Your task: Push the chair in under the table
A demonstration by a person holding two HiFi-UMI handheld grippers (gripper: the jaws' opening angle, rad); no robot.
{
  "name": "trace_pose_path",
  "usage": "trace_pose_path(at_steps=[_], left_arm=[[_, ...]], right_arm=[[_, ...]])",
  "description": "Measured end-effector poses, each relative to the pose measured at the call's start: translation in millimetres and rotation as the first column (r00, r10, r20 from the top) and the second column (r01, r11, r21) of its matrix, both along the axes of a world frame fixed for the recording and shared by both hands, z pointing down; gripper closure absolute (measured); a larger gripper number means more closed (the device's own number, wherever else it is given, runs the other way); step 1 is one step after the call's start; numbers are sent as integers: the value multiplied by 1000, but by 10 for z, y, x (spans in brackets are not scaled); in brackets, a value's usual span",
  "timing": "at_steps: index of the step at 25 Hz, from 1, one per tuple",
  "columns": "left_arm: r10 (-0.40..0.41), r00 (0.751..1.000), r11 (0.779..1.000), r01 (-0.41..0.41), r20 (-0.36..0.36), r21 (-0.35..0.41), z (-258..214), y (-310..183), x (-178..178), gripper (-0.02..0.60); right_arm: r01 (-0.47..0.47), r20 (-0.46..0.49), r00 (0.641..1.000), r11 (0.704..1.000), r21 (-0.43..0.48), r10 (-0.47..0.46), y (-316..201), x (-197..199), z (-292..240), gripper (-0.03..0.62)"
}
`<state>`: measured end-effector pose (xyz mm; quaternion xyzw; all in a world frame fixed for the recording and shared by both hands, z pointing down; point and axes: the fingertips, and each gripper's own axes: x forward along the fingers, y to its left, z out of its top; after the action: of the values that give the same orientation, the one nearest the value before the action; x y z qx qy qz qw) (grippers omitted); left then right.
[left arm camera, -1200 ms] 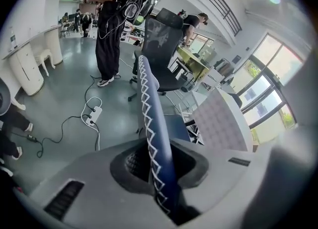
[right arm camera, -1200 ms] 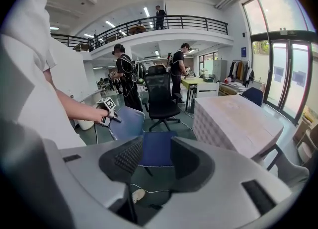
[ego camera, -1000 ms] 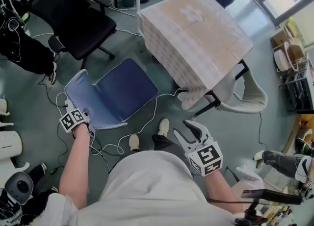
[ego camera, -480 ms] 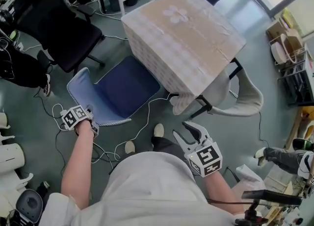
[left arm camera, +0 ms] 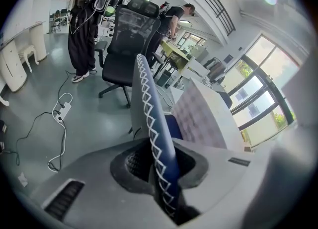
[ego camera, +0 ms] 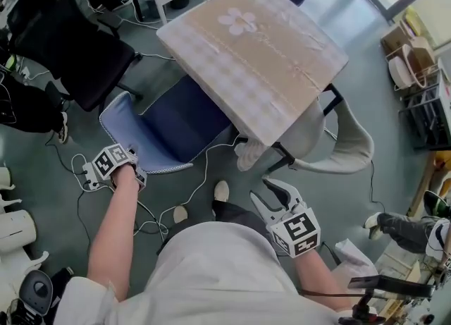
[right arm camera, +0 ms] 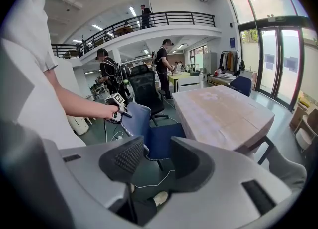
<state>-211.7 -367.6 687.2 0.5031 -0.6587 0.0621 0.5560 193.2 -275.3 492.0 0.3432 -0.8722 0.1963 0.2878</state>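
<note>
While the blue chair (ego camera: 180, 123) sits at centre-left of the head view, the front of its seat is already tucked beneath the near-left edge of the desk (ego camera: 254, 56). Its backrest (ego camera: 118, 125) points to the lower left, clear of the desk.

Grip: the left tool (ego camera: 128, 170) is clamped on the backrest's stitched top rim. The left gripper view shows that rim (left arm camera: 149, 118) running straight down between the two pads, pinched on both faces. The right tool (ego camera: 273, 191) hangs at lower right with its jaws apart. In the right gripper view only floor and the distant chair (right arm camera: 149, 133) show between its pads.

Judgement on the step in hand, a push toward the upper right:
- Drive along the seat's own line, not across it. A one-sided hold on the rim will tend to swing the chair round.
- Push low and level so the backrest does not tip forward.
- If the chair yaws, put the free right tool against the other side of the backrest.

Hazards:
- A white cable (ego camera: 206, 168) trails on the floor beside the seat's near corner and could catch under the chair.
- The dark desk leg (ego camera: 287, 160) stands right of the seat.
- A beige chair (ego camera: 356, 144) occupies the far right side.

I judge the task roughly half done.
</note>
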Motion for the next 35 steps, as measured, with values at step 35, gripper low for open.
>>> trace_pose_path(at_steps=[35], left_arm=[[77,972,977,-118,220,178,-877,87,204,347]], right_arm=[[56,50,997,998,24,-57,285,-216,92,416]])
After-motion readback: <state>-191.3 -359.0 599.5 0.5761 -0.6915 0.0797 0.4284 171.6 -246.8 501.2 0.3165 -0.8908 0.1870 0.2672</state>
